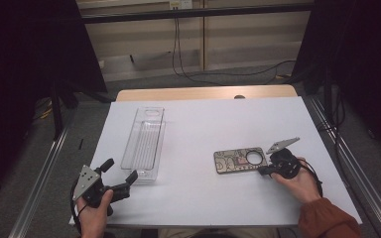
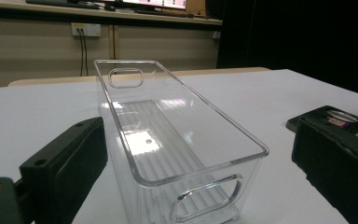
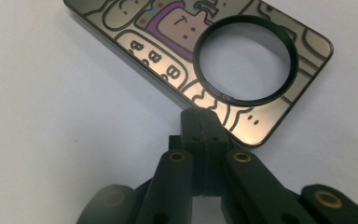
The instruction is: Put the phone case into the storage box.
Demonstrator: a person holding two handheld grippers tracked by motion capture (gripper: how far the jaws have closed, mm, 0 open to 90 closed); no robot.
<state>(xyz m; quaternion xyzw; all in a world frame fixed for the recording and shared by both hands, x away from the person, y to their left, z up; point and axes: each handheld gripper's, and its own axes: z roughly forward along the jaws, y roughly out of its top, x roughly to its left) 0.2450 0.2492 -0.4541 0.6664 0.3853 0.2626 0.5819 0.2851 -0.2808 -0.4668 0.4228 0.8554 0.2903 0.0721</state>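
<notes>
A flat phone case (image 1: 234, 161) with cartoon print and a round ring hole lies on the white table sheet (image 1: 203, 124), right of centre. My right gripper (image 1: 264, 170) is shut, its joined tips at the case's right end. In the right gripper view the shut jaws (image 3: 200, 125) meet the case (image 3: 168, 42) at its near edge below the ring; whether they pinch it I cannot tell. A clear plastic bin (image 1: 145, 144) lies lengthwise left of centre. My left gripper (image 1: 121, 169) is open, just short of the bin's near end. The left gripper view has the bin (image 2: 168, 135) ahead between the spread jaws.
The table's wooden far edge (image 1: 206, 92) runs along the back. Metal rails (image 1: 39, 178) flank both sides of the table. Cables (image 1: 188, 69) hang over the wall and floor behind. The phone case (image 2: 326, 116) lies at the right in the left gripper view.
</notes>
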